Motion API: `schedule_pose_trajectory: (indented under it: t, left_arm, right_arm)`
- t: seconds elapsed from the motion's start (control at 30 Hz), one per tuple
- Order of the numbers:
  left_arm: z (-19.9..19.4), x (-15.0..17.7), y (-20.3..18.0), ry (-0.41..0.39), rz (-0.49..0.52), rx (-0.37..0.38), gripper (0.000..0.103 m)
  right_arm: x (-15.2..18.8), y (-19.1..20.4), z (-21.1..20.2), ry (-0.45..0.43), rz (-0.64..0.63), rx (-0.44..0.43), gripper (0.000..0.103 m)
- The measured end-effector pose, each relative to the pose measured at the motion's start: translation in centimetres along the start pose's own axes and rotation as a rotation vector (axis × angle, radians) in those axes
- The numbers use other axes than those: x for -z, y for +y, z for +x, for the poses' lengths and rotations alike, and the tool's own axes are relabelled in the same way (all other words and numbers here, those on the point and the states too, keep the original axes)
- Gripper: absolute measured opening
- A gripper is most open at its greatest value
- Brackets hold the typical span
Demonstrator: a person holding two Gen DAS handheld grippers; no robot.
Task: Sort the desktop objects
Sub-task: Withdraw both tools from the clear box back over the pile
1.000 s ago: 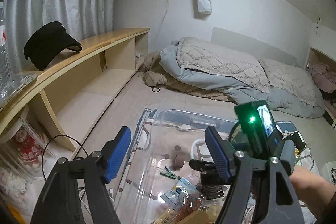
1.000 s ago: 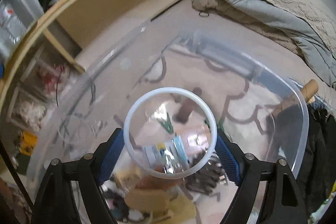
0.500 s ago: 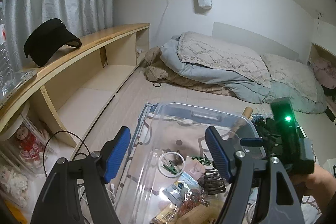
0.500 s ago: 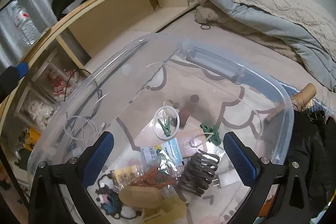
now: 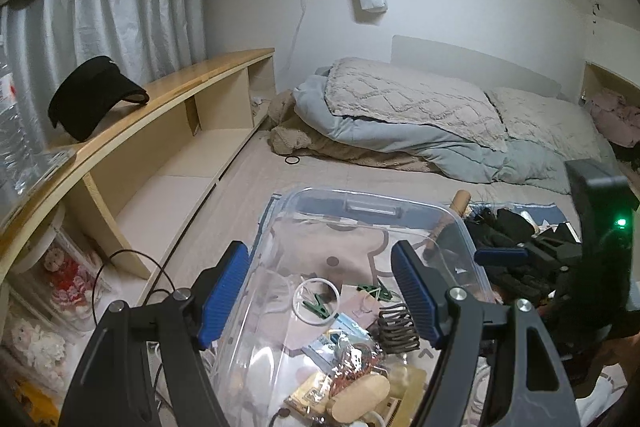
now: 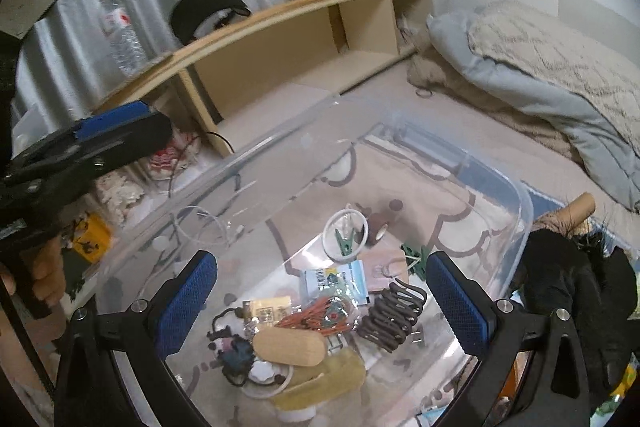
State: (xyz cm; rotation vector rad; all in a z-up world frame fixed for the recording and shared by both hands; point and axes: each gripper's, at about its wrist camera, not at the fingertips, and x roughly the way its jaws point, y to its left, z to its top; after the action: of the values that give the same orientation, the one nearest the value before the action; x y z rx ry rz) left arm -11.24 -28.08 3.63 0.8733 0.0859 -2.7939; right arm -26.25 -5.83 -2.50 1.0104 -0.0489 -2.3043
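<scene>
Dim indoor light, fisheye-warped edges

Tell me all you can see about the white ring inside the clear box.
The white ring is a thin, smooth hoop, plastic by its look, open in the middle. It lies flat on the bottom of the clear box, toward its far end. A green clip lies inside the hoop, partly across its near edge. A small brown roll sits just beside it. Neither gripper touches it.
</scene>
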Motion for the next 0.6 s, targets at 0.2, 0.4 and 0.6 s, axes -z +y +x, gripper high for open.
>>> schedule_pose_trajectory:
  t: [0.2, 0.4, 0.6]
  left_arm:
    - [-1.9, 0.6, -0.6, 0.000, -0.015, 0.005, 0.074]
    - [-3.8, 1.3, -2.1, -0.010, -0.011, 0.029, 0.074]
    - [-6.1, 2.2, -4.0, -0.041, 0.015, 0.031, 0.079]
  right_arm:
    - [1.2, 1.4, -3.2, -0.063, -0.074, 0.008, 0.103]
    - [3.2, 2.3, -6.0, -0.100, -0.111, 0.006, 0.103]
    - [5.3, 3.1, -9.1, -0.156, -0.150, 0.031, 0.103]
